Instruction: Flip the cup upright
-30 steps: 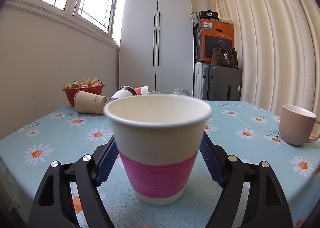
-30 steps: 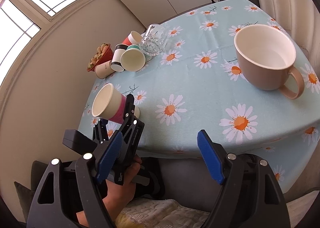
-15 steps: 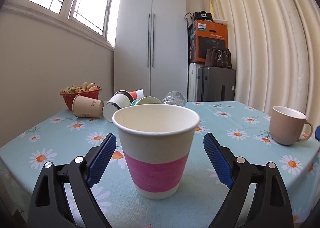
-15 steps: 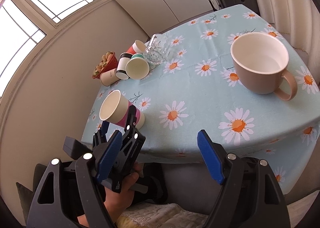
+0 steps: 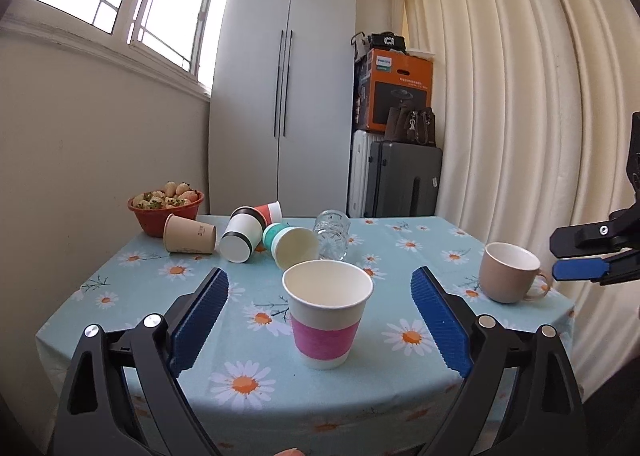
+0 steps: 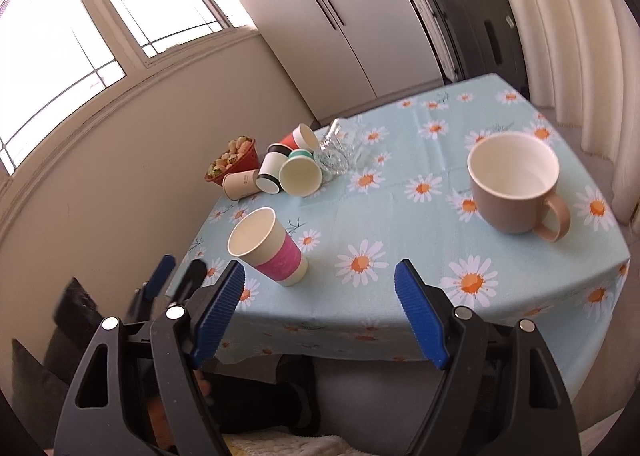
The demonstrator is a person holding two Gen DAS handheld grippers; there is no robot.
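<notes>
A second before, our left gripper (image 5: 320, 320) had its blue pads against the sides of the paper cup (image 5: 327, 312); by this moment we had drawn it back off the table edge with the jaws spread wide, touching nothing. The cup stood upright near the front edge of the table (image 5: 400, 392), mouth up, apart from both pads.

The cup was thin white paper with a rolled rim and a ribbed pink sleeve around its lower half. The tablecloth was pale blue, printed with white and orange daisies, and draped over the table edge. Our right gripper (image 6: 320, 312) hung off the front edge, jaws wide apart and holding nothing. A glazed tan mug (image 6: 516, 184) with a loop handle stood upright on the right side.

At the far left lay a cluster of tipped paper cups (image 5: 244, 240), overlapping so we could not count them surely, beside a cut-glass tumbler (image 5: 332, 234) and a red bowl (image 5: 166, 212) of fruit. In the right wrist view the left gripper was blurred and partly hidden.
</notes>
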